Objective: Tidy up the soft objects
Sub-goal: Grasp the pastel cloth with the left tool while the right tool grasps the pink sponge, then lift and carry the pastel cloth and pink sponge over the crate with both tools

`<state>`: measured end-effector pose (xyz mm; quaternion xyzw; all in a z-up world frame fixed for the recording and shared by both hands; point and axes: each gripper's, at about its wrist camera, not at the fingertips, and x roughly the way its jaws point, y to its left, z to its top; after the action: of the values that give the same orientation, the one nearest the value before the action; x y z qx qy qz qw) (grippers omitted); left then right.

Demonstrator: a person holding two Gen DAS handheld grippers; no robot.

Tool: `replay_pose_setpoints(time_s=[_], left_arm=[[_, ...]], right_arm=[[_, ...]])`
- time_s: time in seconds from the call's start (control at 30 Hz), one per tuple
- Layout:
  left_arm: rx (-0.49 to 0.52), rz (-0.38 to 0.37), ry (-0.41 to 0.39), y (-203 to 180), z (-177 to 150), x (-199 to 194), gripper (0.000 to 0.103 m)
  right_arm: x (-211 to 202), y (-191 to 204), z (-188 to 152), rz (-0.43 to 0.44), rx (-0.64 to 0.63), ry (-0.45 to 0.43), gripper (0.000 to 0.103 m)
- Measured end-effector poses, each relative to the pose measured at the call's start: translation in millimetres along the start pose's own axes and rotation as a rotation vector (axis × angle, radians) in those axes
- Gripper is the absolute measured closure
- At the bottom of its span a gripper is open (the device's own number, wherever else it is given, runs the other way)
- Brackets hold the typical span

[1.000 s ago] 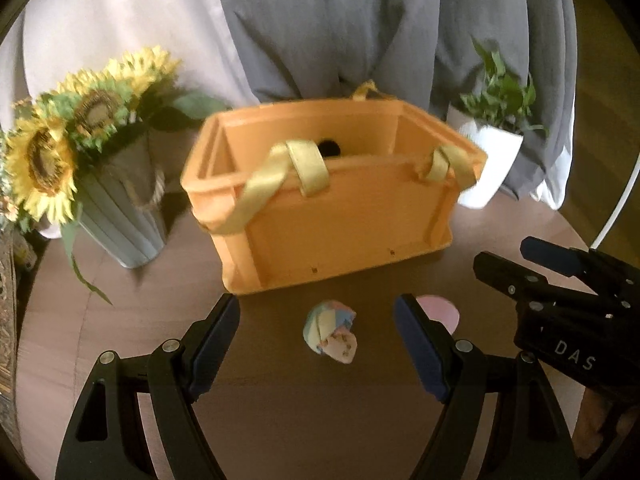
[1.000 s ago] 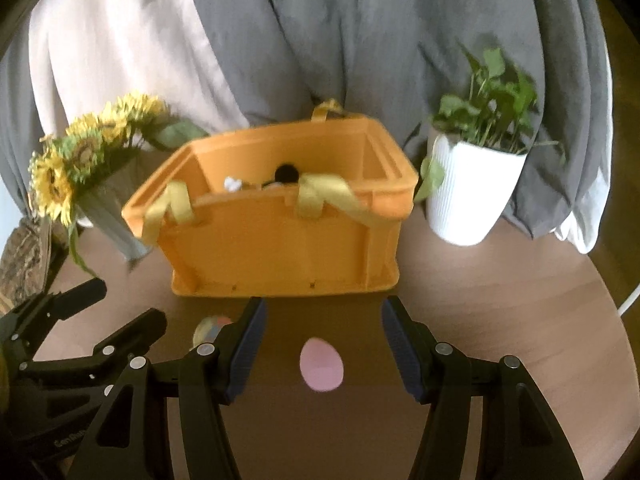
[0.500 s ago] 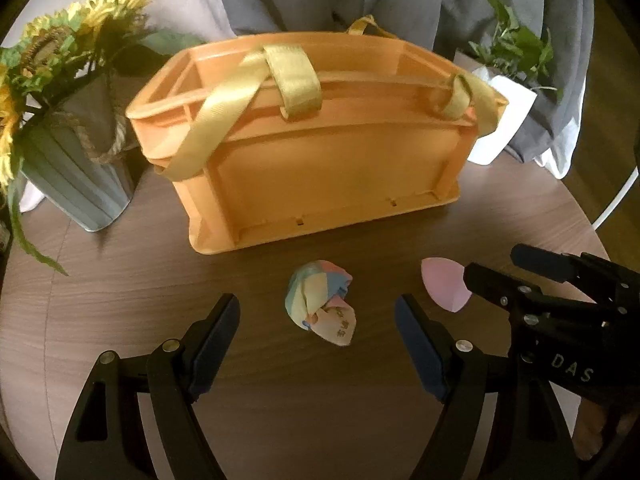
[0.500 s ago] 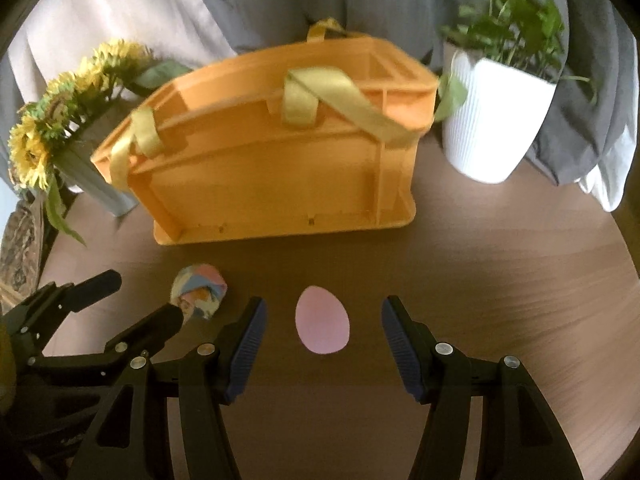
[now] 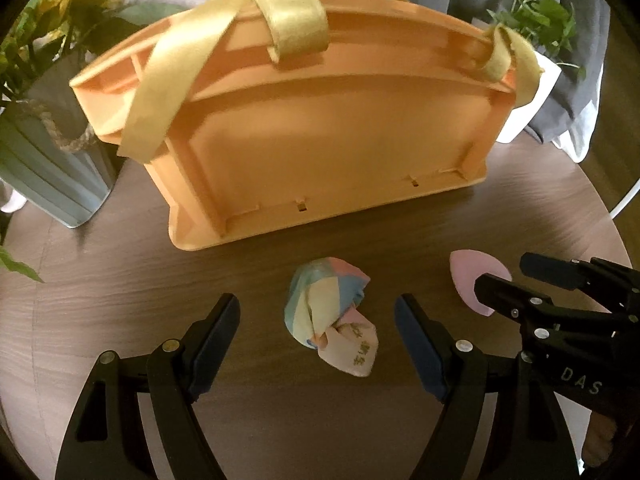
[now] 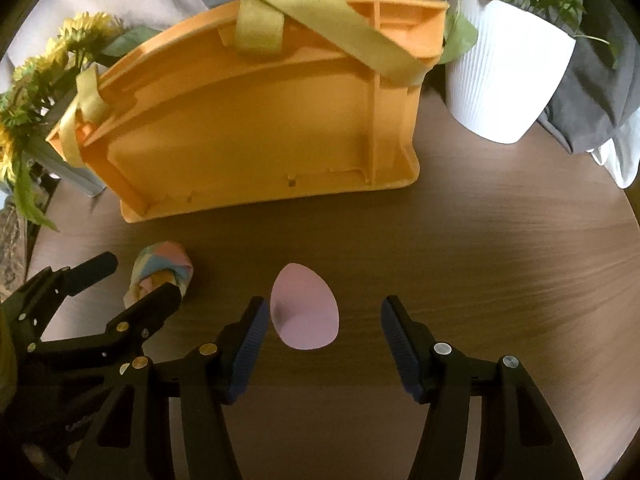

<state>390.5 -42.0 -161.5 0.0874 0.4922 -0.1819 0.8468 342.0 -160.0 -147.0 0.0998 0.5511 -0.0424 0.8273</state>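
A crumpled pastel striped cloth (image 5: 332, 312) lies on the brown table, between the open fingers of my left gripper (image 5: 318, 312), which hover just above and touch nothing. A flat pink egg-shaped sponge (image 6: 305, 312) lies to its right. My right gripper (image 6: 324, 320) stands open around it, its left pad close to the sponge's edge, with no contact seen. The orange basket (image 5: 328, 136) with yellow straps stands just behind both objects. In the left wrist view the right gripper (image 5: 516, 276) partly covers the pink sponge (image 5: 468, 276). The cloth (image 6: 164, 272) also shows in the right wrist view.
A white ribbed pot (image 6: 508, 68) with a green plant stands right of the basket. A grey vase (image 5: 44, 168) of sunflowers stands left of it. Grey and white curtains hang behind. The round table's edge (image 6: 624, 216) curves off at the right.
Both grippers have sunk toward the table and tilted further down. The cloth and the sponge now sit between their fingers and look larger; the basket's inside is out of sight.
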Motion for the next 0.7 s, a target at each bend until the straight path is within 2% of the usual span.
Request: replay_pose_setpoints(time_s=[0.17,0.27,0.37,0.43,0.47,0.7], left_arm=[[0.006,0.014,0.004,-1,-1,8,0.027],[0.004,0.001,0.013,-2,0,11,0.033],[0.007,-0.007,0.012,-3,1,13,0.043],[0.001,-0.018,0.011,-1,0,14,0.058],[-0.005,-0.024,0.011,-1,0,14,0.06],[0.012,-0.022,-0.001,0,-4,11,0.063]], right_arm=[[5,1,3,0.027,-0.008,0.012,0.051],[8,5,2,0.043,-0.025,0.02,0.055],[11,8,1,0.069,-0.038,0.031,0.063],[12,10,0,0.072,-0.045,0.033,0.064],[12,10,-1,0.068,-0.048,0.027,0.064],[13,11,-1,0.068,-0.058,0.017,0.066]])
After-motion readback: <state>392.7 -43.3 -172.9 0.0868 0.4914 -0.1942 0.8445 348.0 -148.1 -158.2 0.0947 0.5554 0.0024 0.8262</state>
